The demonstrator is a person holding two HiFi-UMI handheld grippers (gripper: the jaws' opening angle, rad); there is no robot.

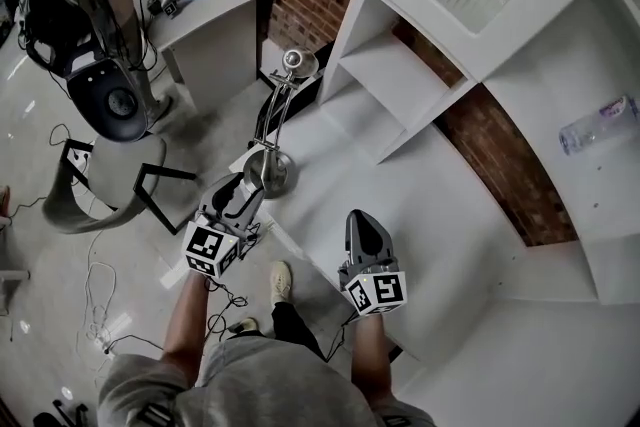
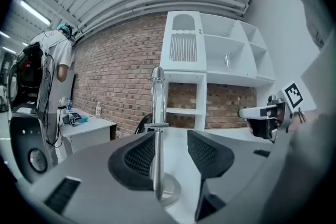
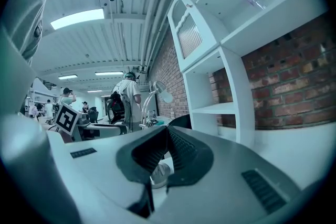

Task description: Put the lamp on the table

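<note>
Currently: white counter (image 1: pixel 430 215) runs along the brick wall, with a white shelf unit (image 1: pixel 405 65) standing on its back part. A clear plastic bottle (image 1: pixel 597 123) lies in one shelf bay, well apart from the work.

Desk lamp (image 1: pixel 279 115) stands upright at the near-left corner of the counter. Its round metal base (image 1: pixel 272 172) sits on the white surface close to the edge. The stem rises straight and the head (image 1: pixel 296 63) is at the top, toward the wall. Long axis is vertical.

Left gripper (image 1: pixel 240 198) is the nearer one, directly in front of the lamp, level and pointing at the stem low down, just above the base. Its jaws are spread with the stem between them. In the left gripper view the stem lies against the left pad (image 2: pixel 137 155), while a clear gap remains to the right pad, so there is no pinch yet.

Right gripper (image 1: pixel 366 227) hangs over the counter to the lamp's right, apart from it. Its jaws are pressed together at the tips and hold nothing.

Judgement: the coming move turns on the stem sitting off-centre in the left gripper. Closing will push the stem sideways unless the gripper shifts a little left first. With the base this near the edge, a tip is the risk.
</note>
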